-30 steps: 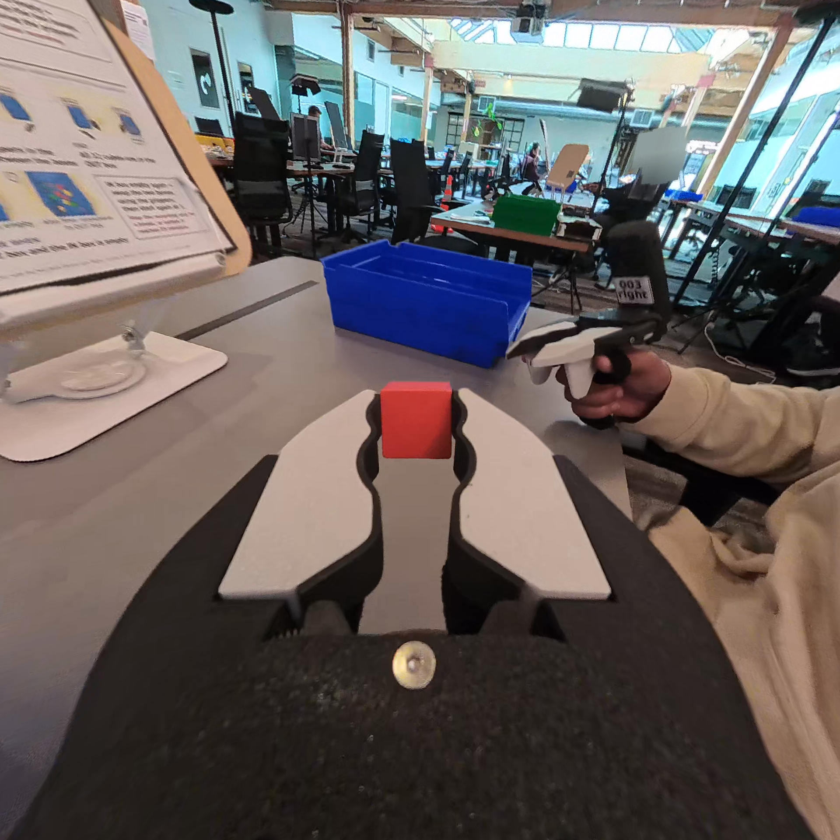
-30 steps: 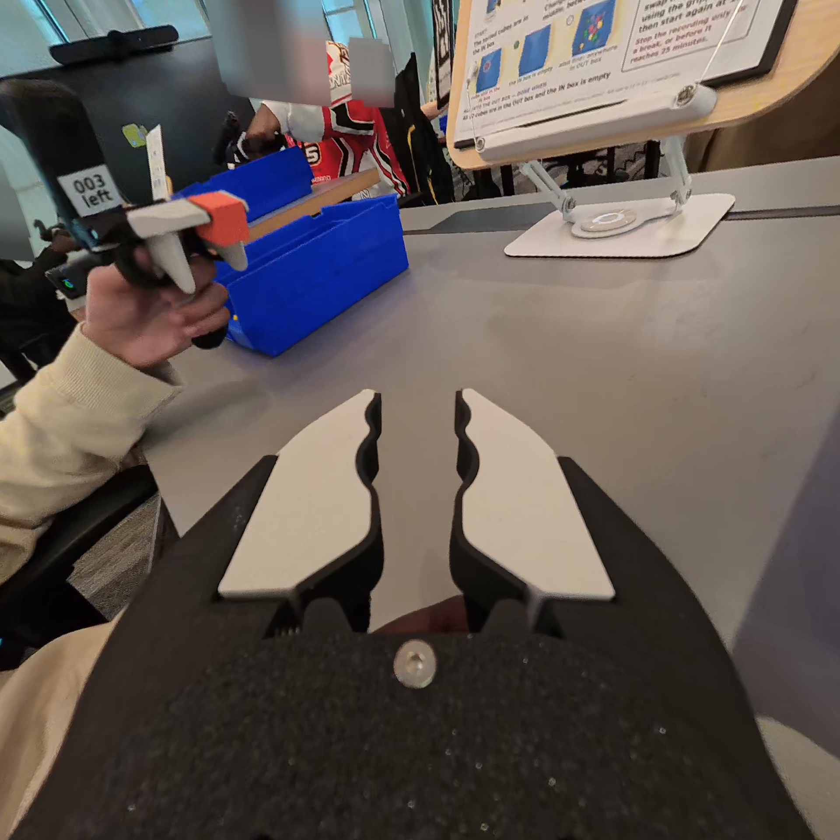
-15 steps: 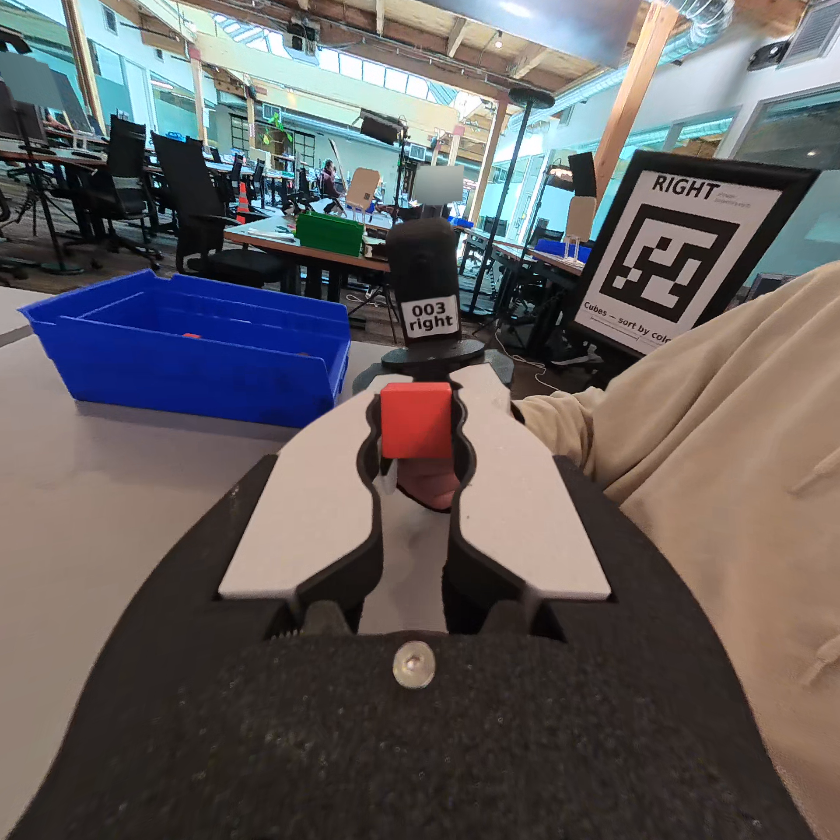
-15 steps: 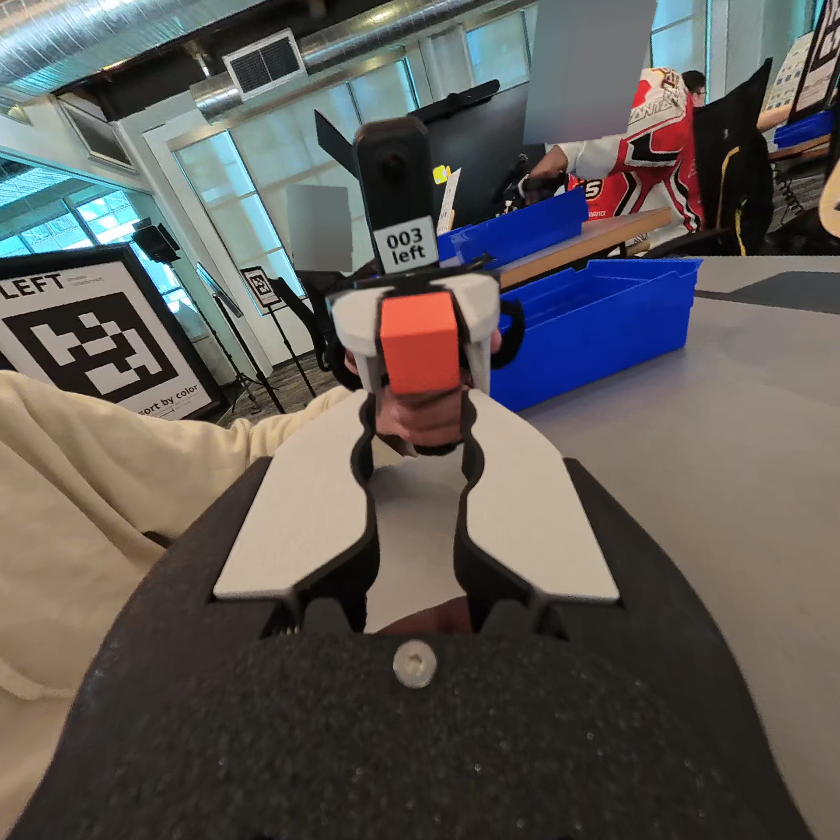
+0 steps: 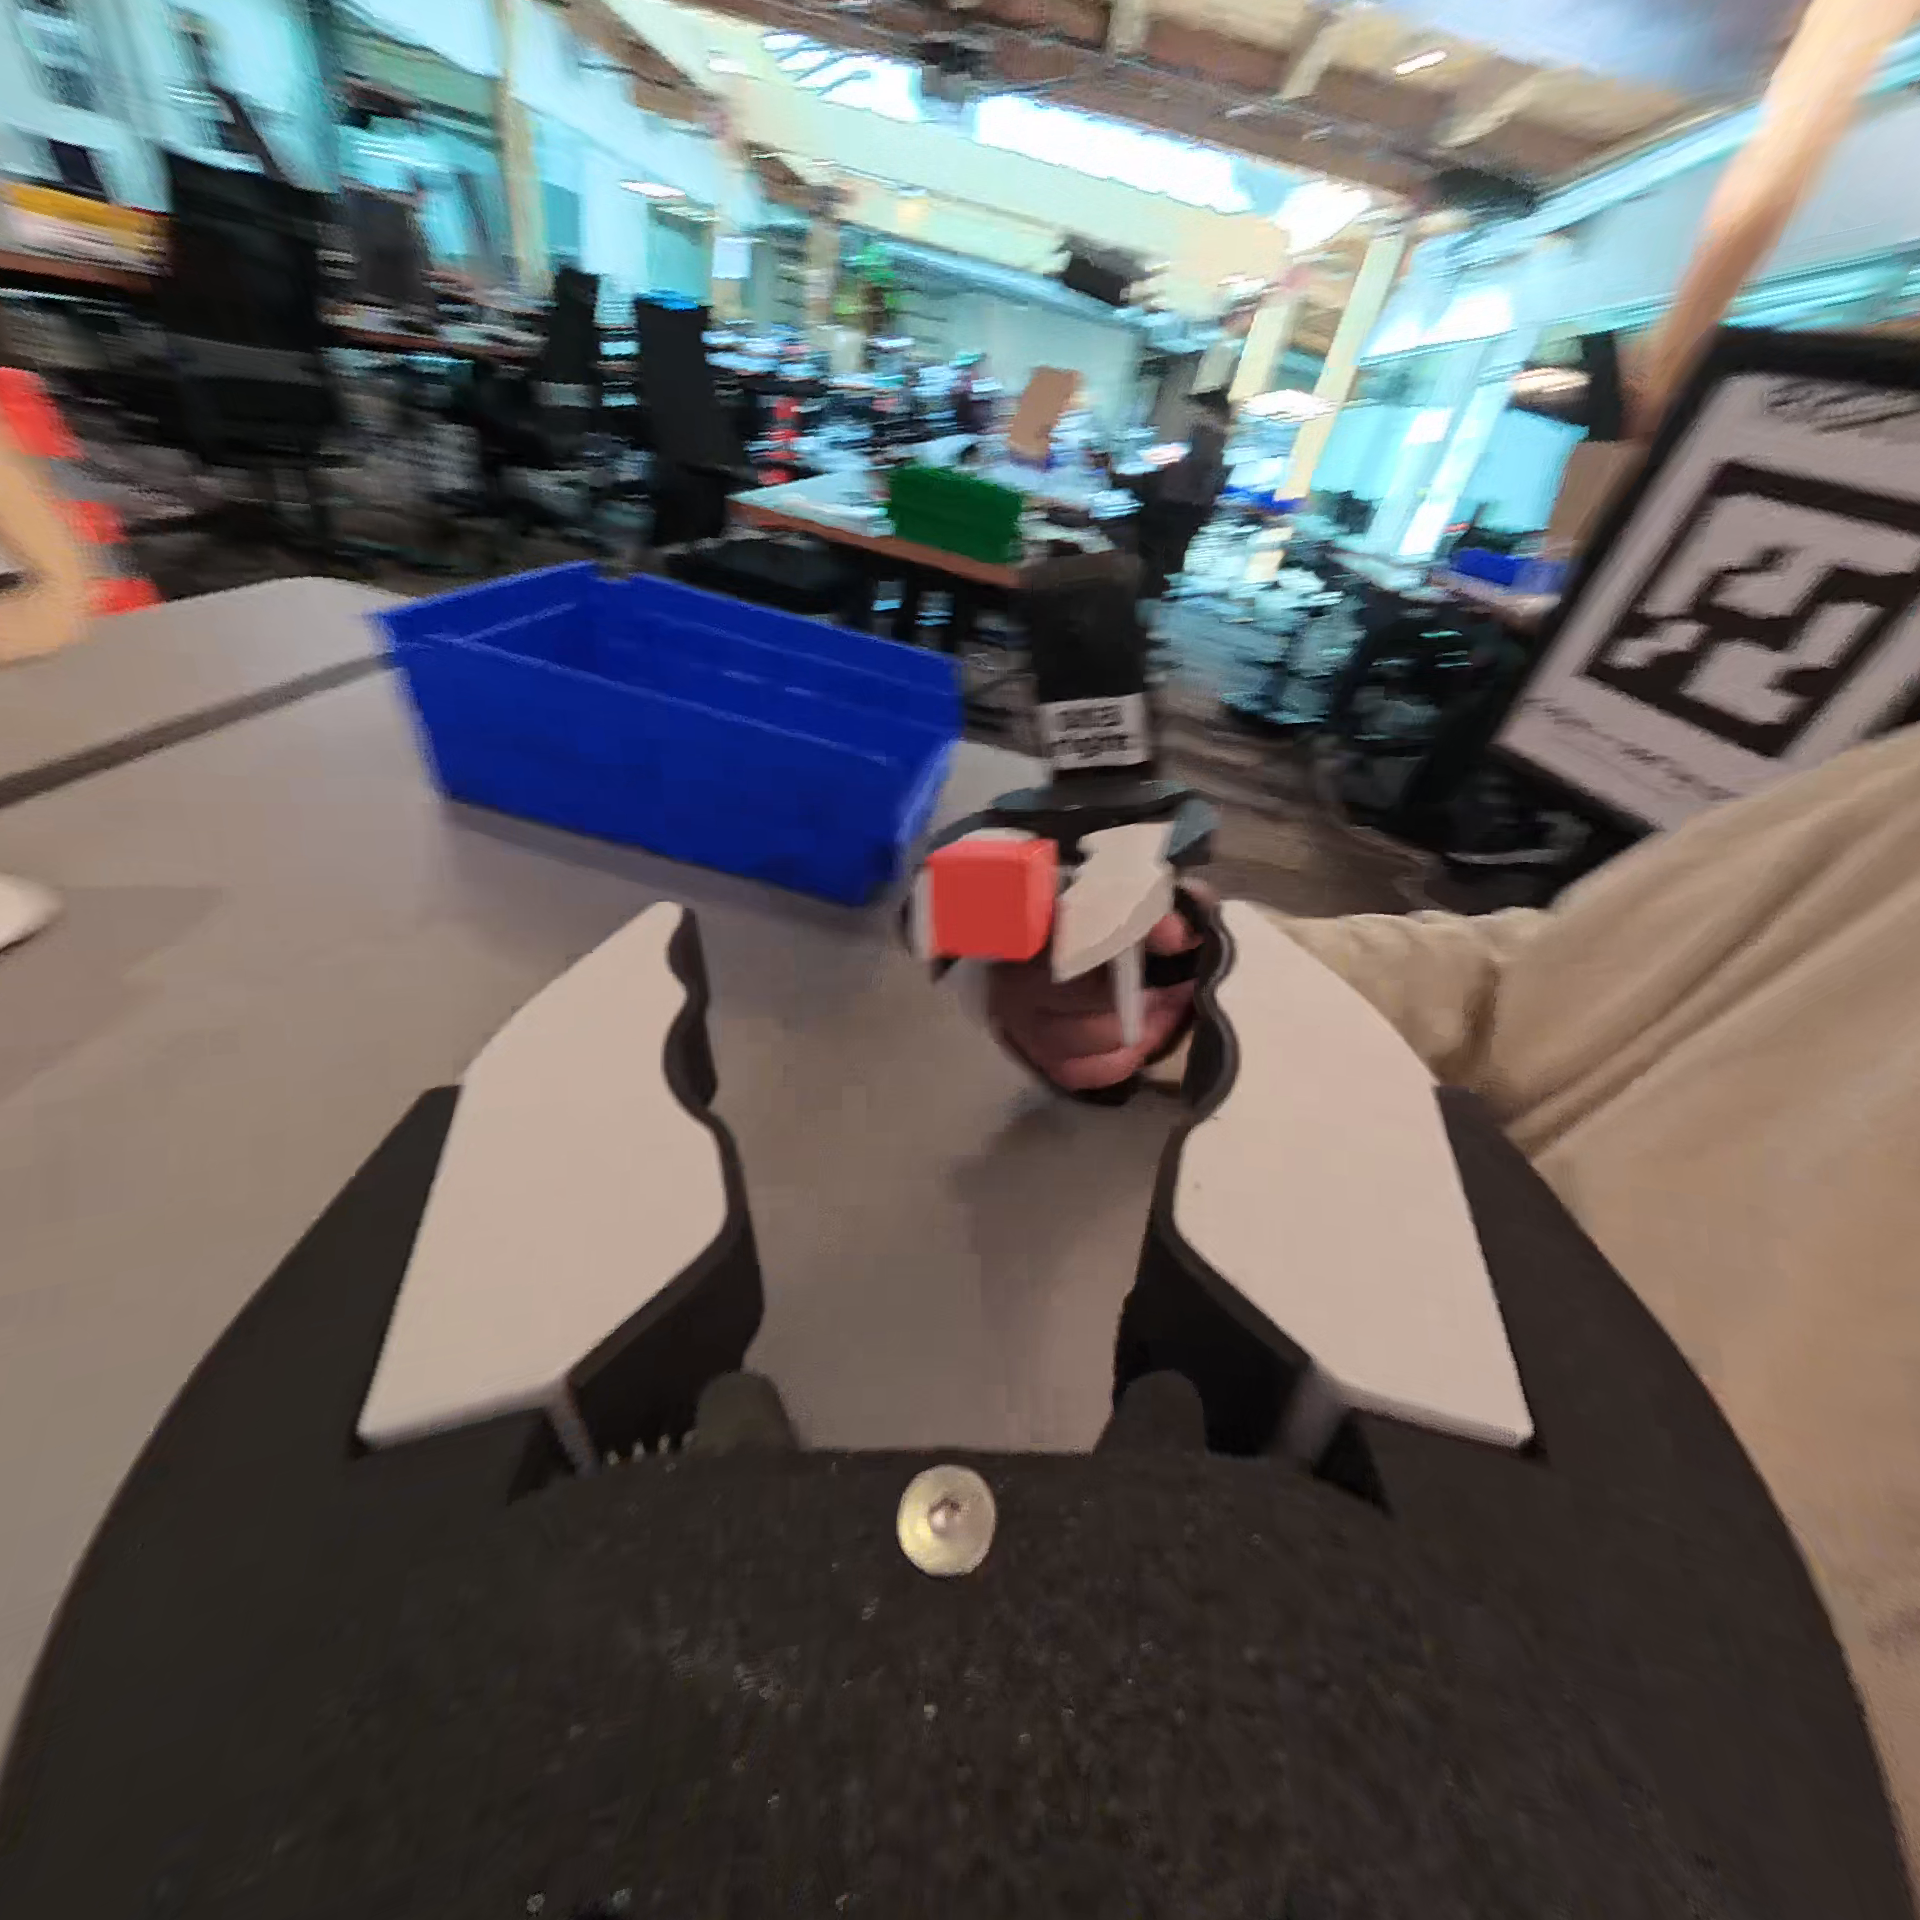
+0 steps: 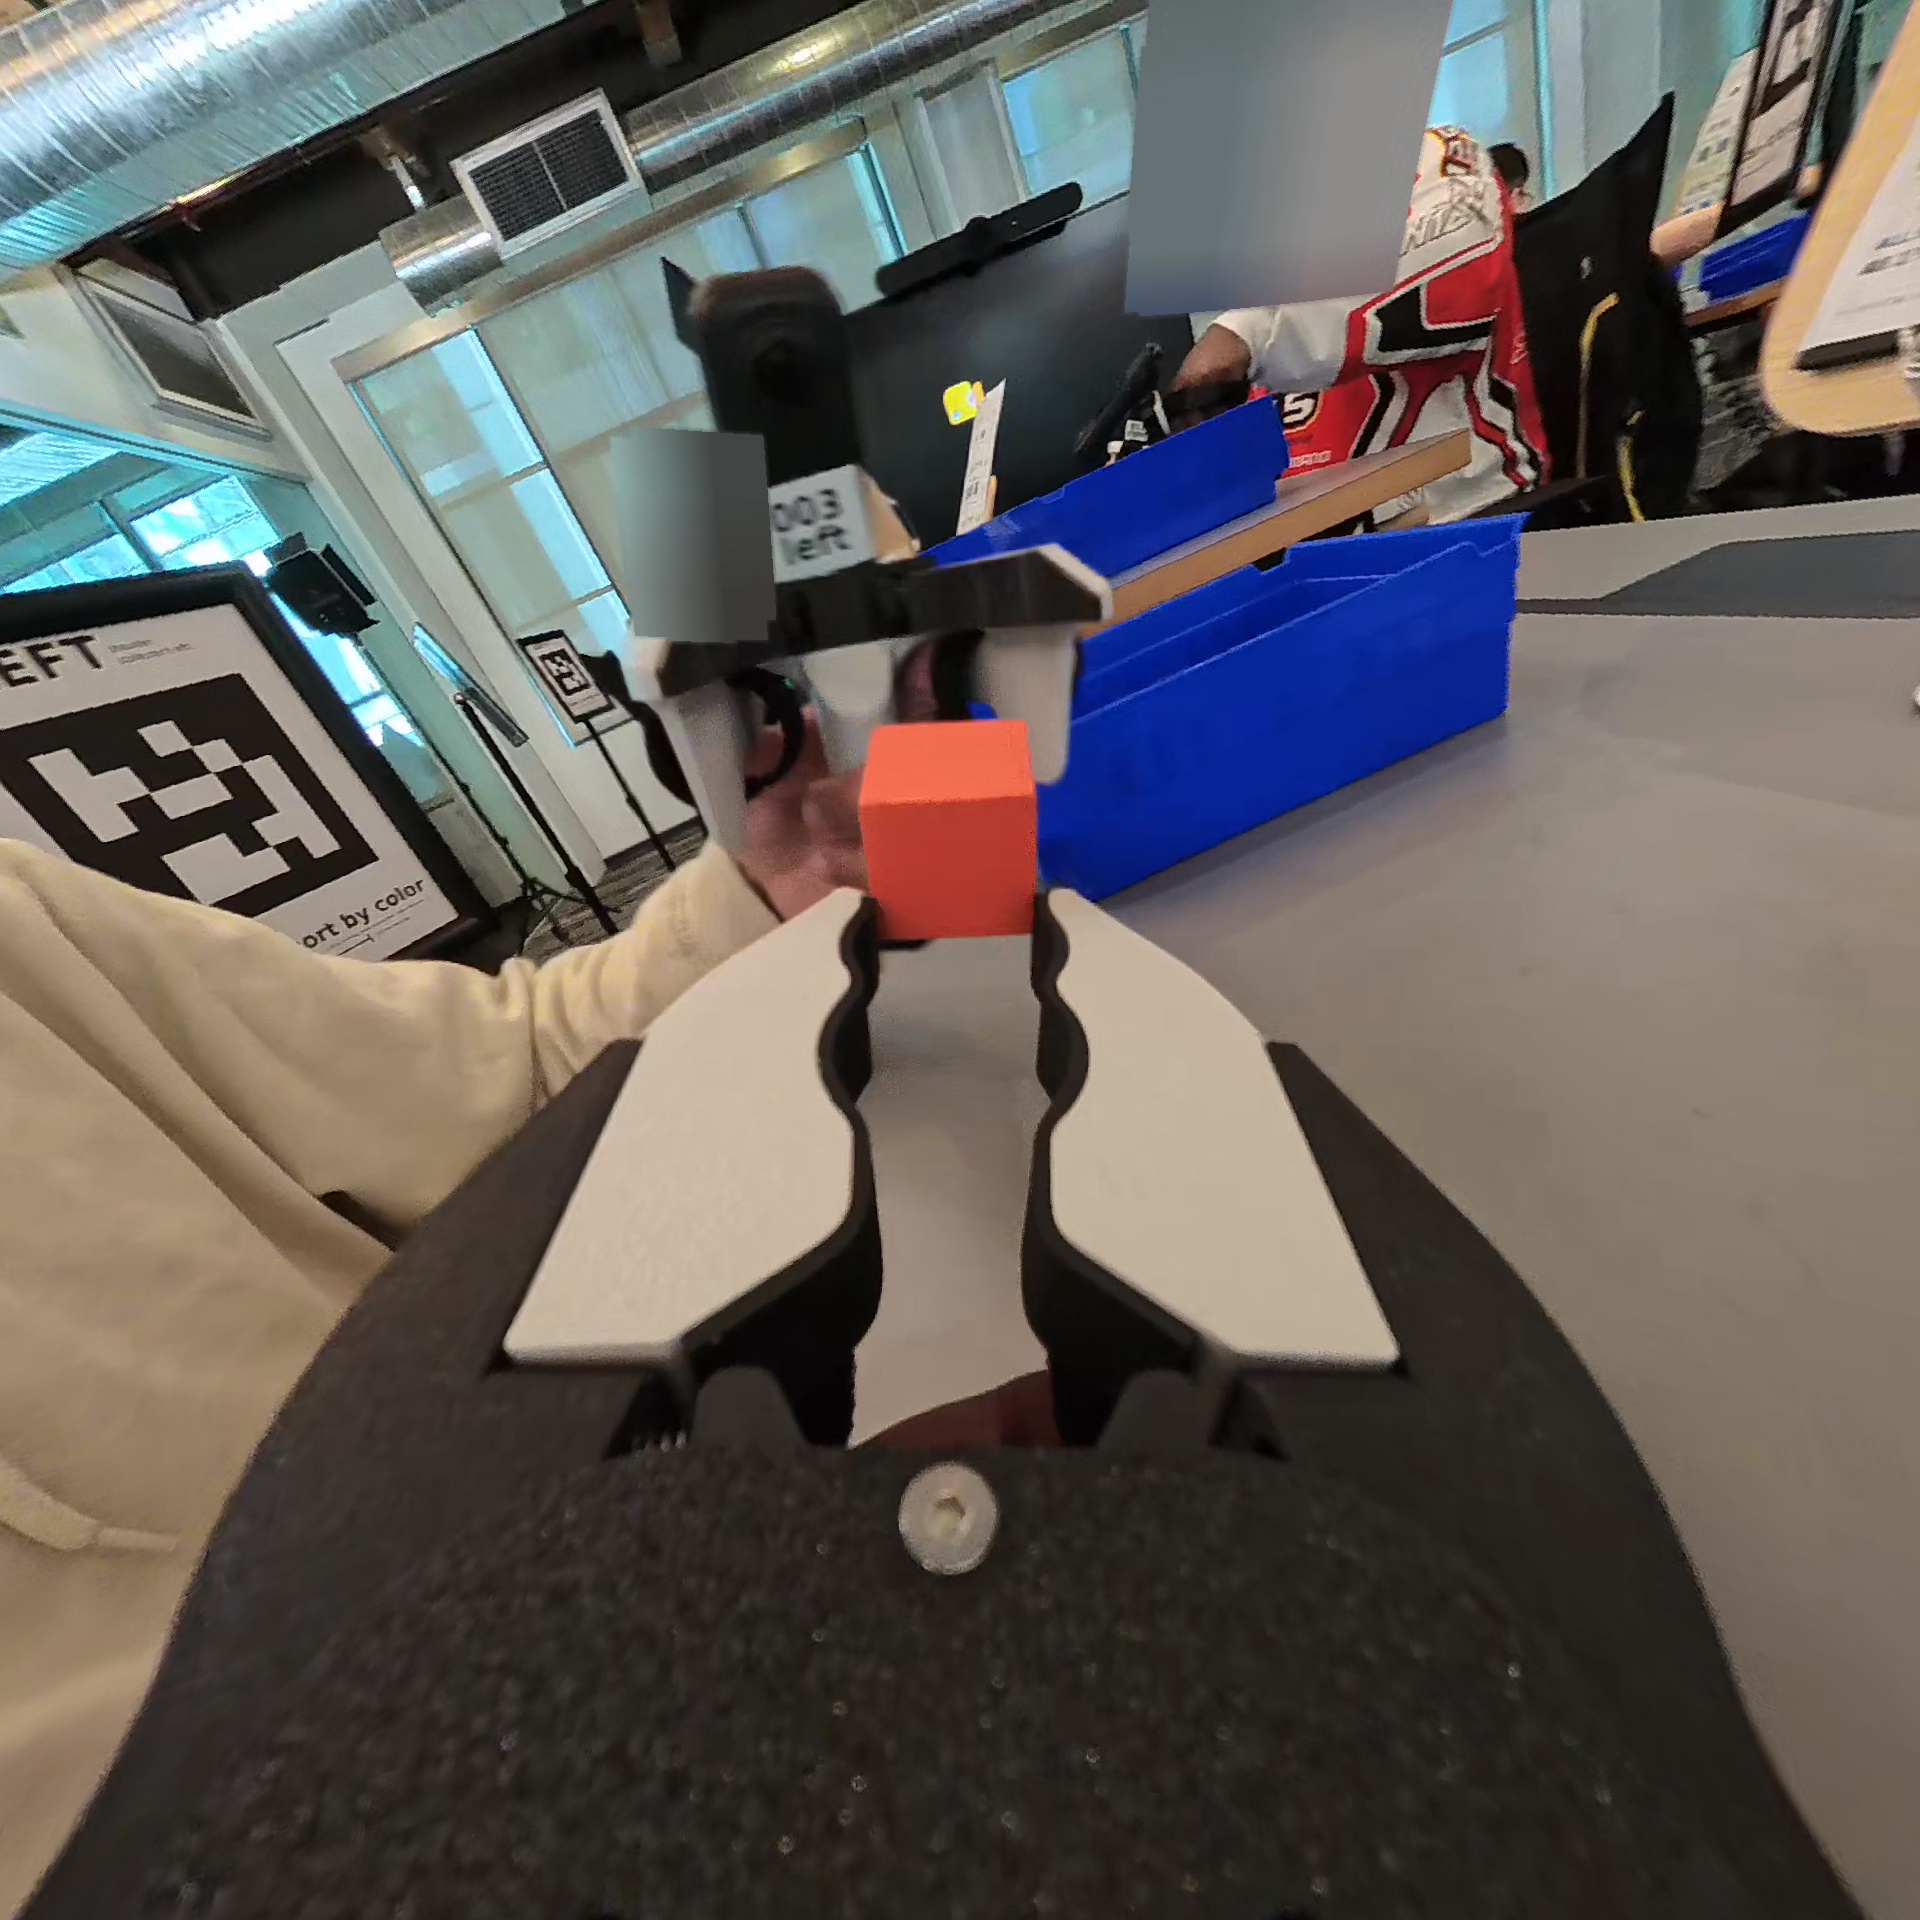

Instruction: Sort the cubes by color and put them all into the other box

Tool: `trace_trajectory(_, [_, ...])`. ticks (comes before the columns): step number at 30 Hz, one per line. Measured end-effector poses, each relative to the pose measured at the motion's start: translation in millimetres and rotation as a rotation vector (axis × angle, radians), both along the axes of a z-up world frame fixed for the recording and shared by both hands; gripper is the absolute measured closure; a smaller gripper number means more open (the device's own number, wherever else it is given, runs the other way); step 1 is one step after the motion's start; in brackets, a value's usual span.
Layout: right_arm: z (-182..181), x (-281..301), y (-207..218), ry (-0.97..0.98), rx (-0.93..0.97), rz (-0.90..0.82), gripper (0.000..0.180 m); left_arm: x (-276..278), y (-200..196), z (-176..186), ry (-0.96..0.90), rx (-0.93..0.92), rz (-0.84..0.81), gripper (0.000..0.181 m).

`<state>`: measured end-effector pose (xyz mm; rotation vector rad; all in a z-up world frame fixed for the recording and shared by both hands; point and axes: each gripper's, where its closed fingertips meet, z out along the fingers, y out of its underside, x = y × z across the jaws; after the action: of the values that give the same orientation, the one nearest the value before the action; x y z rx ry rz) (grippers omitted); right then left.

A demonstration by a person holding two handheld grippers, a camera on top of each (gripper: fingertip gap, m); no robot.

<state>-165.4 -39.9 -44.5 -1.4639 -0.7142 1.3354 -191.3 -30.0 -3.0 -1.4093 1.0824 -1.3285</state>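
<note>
Orange-red cube (image 6: 948, 854) clamped between fingertips of right hand-held gripper (image 6: 951, 914), lifted above grey surface (image 6: 1558, 987). Left hand-held gripper (image 5: 951, 966) spread wide, nothing between its fingers, facing the right one from just beyond the cube. Blue box (image 6: 1299, 707) behind, on the surface. Cream sleeve (image 6: 260, 1060) alongside.
</note>
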Motion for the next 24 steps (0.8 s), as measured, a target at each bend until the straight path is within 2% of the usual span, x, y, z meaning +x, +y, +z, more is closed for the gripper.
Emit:
trace_trajectory(3, [-3.9, 15.9, 1.7, -0.001, -0.003, -0.072, 0.152, -44.4, 31.4, -30.6, 0.176, 0.085, 0.397, 0.091])
trace_trajectory(5, [-9.3, 29.3, 4.0, -0.013, -0.001, -0.158, 0.152, -79.0, 45.6, -60.4, 0.278, 0.139, 0.672, 0.103])
trace_trajectory(7, [-16.2, 43.2, 7.5, -0.044, 0.005, -0.261, 0.152, -93.5, 41.4, -84.2, 0.343, 0.173, 0.779, 0.110])
trace_trajectory(11, [-8.6, 74.4, 12.6, -0.157, 0.063, -0.433, 0.152, -77.8, 23.4, -105.2, 0.399, 0.143, 0.693, 0.107])
trace_trajectory(14, [19.8, 140.3, 37.7, -0.320, 0.065, -0.657, 0.152, -68.1, 16.9, -110.8, 0.447, 0.148, 0.640, 0.099])
trace_trajectory(18, [29.1, 260.4, 108.0, -0.752, -0.058, -0.882, 0.152, -62.1, 13.9, -109.1, 0.460, 0.188, 0.622, 0.099])
trace_trajectory(21, [-17.2, 322.0, 167.3, -1.048, -0.349, -0.821, 0.151, -56.3, 12.5, -104.9, 0.450, 0.195, 0.599, 0.099])
trace_trajectory(24, [-68.2, 348.5, 203.3, -1.158, -0.657, -0.745, 0.151, -54.9, 10.5, -103.8, 0.453, 0.198, 0.591, 0.099])
